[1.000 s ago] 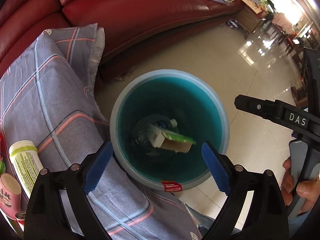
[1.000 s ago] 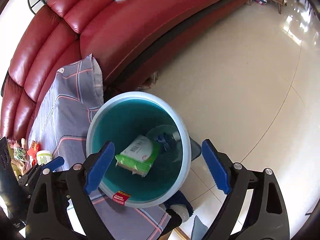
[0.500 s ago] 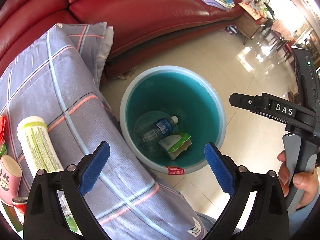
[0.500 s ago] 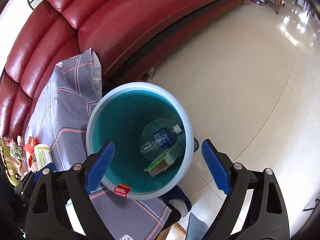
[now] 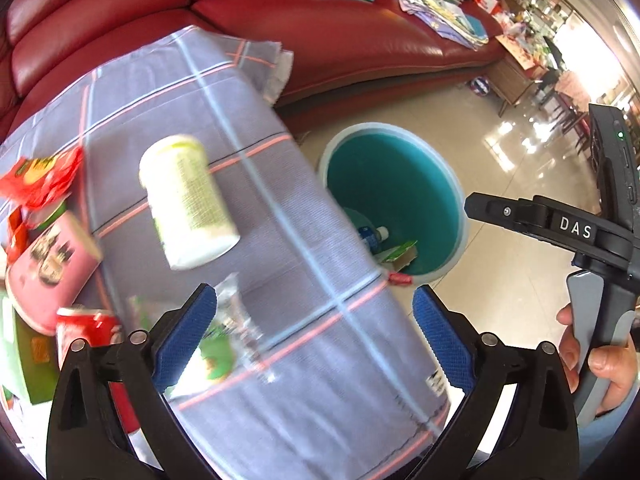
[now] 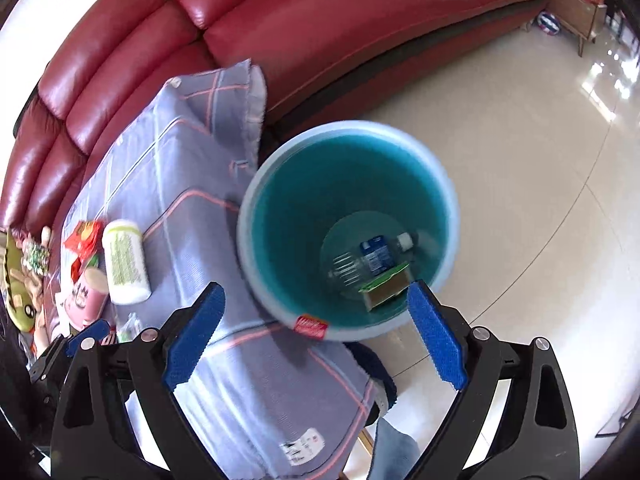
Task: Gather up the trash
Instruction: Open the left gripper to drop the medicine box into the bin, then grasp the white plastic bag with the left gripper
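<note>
A teal bin [image 5: 400,184] [image 6: 320,184] stands on the floor beside a table draped in grey plaid cloth [image 5: 280,168]. A clear water bottle [image 6: 368,260] and a green carton [image 6: 386,284] lie at the bin's bottom. My left gripper [image 5: 314,296] is open and empty above the cloth. Left of it lie a white bottle with green print [image 5: 188,204], a pink cup [image 5: 48,268], a red can [image 5: 92,328], a red wrapper [image 5: 40,180] and a clear wrapper [image 5: 228,336]. My right gripper [image 6: 316,288] hangs open and empty over the bin's near rim.
A red leather sofa [image 6: 280,20] curves behind the table and bin, with books and papers [image 5: 440,12] on its seat. Shiny tiled floor [image 6: 520,160] spreads to the right. A person's hand [image 5: 600,360] holds the right gripper's handle. A green toy [image 6: 20,280] lies at the table's far left.
The green carton dropped to the bin's bottom beside the bottle. Both grippers swung left from over the bin toward the table; the left now looks down on the cloth and its litter.
</note>
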The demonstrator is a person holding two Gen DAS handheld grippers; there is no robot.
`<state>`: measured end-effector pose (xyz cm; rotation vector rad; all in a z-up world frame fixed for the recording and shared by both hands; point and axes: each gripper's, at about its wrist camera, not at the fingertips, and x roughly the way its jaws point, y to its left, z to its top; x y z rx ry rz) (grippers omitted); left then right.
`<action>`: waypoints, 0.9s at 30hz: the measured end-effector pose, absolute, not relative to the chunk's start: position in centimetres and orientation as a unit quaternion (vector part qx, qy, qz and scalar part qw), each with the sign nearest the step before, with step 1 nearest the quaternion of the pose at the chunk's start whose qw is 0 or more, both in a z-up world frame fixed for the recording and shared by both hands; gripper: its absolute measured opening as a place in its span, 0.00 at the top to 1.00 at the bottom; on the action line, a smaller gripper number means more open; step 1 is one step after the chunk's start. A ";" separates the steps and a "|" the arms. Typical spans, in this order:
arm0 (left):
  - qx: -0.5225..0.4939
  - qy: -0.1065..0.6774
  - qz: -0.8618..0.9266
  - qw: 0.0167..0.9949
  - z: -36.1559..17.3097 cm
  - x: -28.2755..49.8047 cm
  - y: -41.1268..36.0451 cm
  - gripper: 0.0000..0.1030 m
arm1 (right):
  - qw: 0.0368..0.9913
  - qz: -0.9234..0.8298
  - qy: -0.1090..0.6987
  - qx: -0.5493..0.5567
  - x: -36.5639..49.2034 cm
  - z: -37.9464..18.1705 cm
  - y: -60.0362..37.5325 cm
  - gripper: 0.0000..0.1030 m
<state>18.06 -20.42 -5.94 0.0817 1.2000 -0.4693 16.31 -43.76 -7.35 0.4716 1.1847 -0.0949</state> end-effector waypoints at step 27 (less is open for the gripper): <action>0.028 0.574 -0.148 0.805 -9.8 6.3 3.8 0.04 | 0.788 0.062 0.604 0.101 12.1 -7.2 -23.5 0.14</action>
